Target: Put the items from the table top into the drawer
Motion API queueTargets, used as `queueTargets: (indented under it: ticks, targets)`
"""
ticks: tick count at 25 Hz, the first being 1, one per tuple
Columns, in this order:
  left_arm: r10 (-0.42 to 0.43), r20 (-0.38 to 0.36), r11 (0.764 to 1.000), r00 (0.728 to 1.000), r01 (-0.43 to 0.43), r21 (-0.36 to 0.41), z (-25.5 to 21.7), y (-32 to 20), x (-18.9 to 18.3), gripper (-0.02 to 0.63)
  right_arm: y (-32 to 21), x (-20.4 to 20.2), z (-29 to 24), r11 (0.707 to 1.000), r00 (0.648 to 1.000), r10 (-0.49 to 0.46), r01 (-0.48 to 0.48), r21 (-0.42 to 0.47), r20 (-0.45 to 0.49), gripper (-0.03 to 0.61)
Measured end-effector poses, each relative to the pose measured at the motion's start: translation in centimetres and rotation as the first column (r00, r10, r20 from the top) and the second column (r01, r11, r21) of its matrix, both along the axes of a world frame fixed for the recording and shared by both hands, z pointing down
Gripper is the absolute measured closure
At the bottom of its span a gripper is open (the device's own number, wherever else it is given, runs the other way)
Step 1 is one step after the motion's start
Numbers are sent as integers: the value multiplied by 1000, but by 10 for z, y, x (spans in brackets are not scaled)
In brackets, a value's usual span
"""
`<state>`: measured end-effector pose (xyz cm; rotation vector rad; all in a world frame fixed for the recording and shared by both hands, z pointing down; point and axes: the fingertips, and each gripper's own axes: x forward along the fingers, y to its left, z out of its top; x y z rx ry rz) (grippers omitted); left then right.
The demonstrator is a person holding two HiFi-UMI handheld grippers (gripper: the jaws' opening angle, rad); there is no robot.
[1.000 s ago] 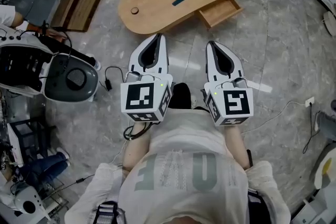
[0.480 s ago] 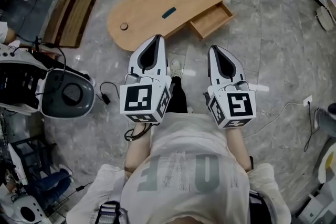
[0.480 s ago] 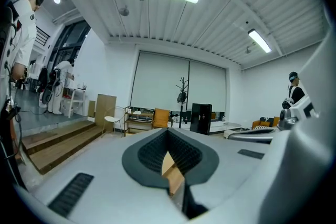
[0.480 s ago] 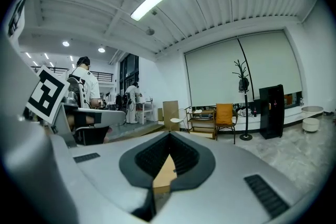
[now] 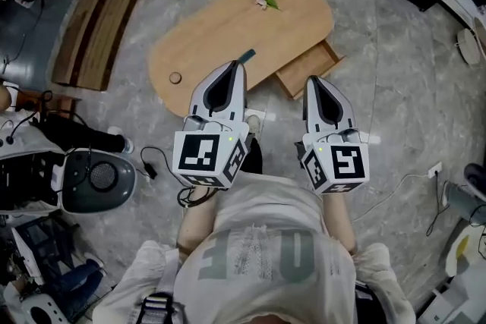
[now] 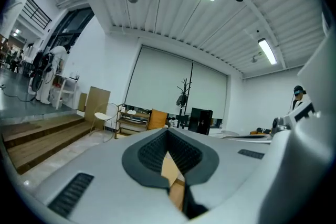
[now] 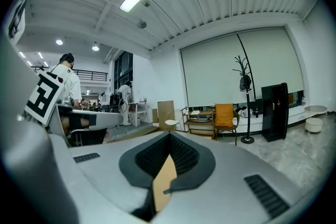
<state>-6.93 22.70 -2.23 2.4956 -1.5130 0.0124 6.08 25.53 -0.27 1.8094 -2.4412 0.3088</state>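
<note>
**Drawer open, three items on the table, both grippers closed on nothing**

In the head view the drawer stands pulled out of the oval wooden table toward the lower right, at centre right of the frame. Only its bare wooden floor shows.

The items lie on the table top. A small flower sprig is at upper centre, with the blossom to the upper left and the green leaves to the lower right. A dark teal bar is at mid-frame, its long axis running lower left to upper right and its lower end hidden behind the left gripper. A small round piece sits near the table's lower left edge.

The left gripper has its jaws pressed together with nothing between them. The right gripper is the same, and its tip sits just lower left of the drawer.

Each gripper's cube carries black-and-white square markers. The large pale letters on the person's shirt cannot be read with certainty.
</note>
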Motion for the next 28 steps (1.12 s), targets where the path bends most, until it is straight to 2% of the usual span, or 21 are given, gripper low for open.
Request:
queueTargets:
  ticks: [6, 10, 14, 18, 28]
  targets:
    - [37, 53, 999, 998, -38, 18, -8, -101, -11, 607, -105, -17, -14, 1000, 1000, 15, -14, 12, -7, 574]
    - [46, 70, 999, 996, -47, 14, -8, -139, -7, 607, -145, -12, -14, 999, 999, 34, -34, 6, 7, 574]
    - [46, 75, 999, 996, -47, 8, -3, -156, 8, 607, -167, -1, -14, 1000, 1000, 18, -18, 15, 19, 574]
    - [1, 60, 1000, 998, -1, 3, 2, -167, 14, 607, -177, 1, -11, 999, 999, -37, 36, 21, 36, 574]
    - [-48, 50, 998, 998, 46, 52, -7, -181, 34, 607, -193, 20, -19, 994, 995, -94, 93, 60, 21, 574]
